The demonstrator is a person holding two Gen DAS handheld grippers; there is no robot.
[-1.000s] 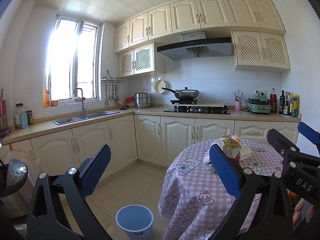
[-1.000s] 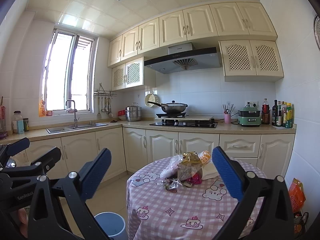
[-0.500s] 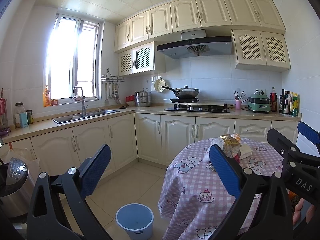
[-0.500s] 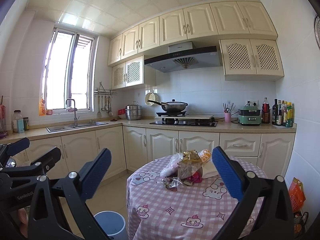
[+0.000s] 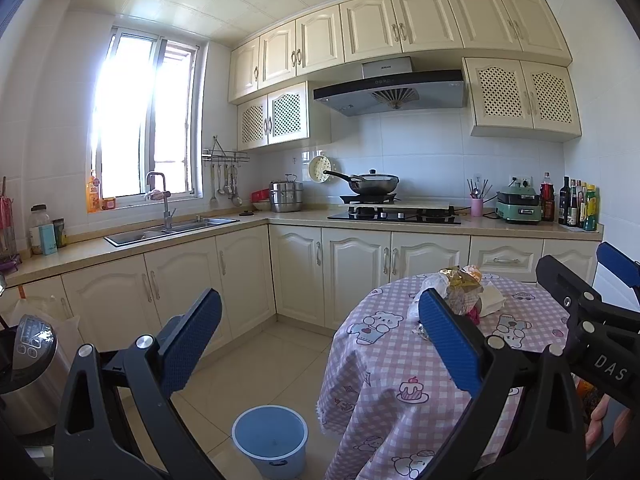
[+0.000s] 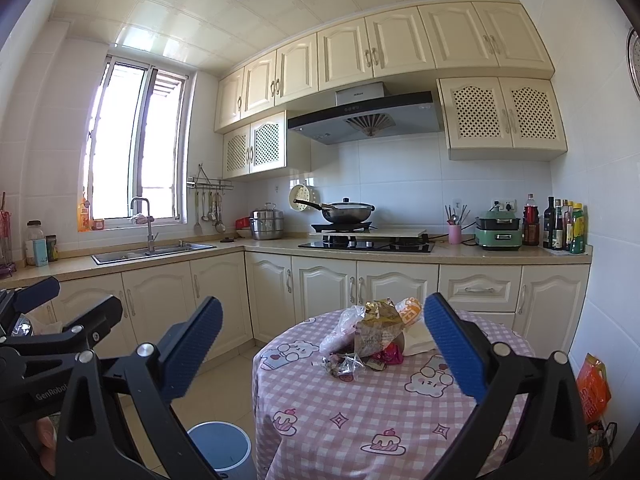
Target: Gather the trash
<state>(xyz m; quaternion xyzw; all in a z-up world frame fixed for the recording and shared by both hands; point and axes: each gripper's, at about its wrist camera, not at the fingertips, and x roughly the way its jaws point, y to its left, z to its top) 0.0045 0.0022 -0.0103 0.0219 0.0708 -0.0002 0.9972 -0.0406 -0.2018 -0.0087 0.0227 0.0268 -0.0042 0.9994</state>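
Kitchen table (image 6: 400, 420) holds trash pile (image 6: 376, 336); both grippers gape empty.

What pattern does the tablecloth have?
The tablecloth has pink-and-white checks with cartoon bears and cakes, clearest in the right wrist view.

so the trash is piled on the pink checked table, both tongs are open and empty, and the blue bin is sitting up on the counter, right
Not quite: the blue bin stands on the floor beside the pink checked table, as the left wrist view shows. The trash pile is on the table, and the left tongs and right tongs are open and empty.
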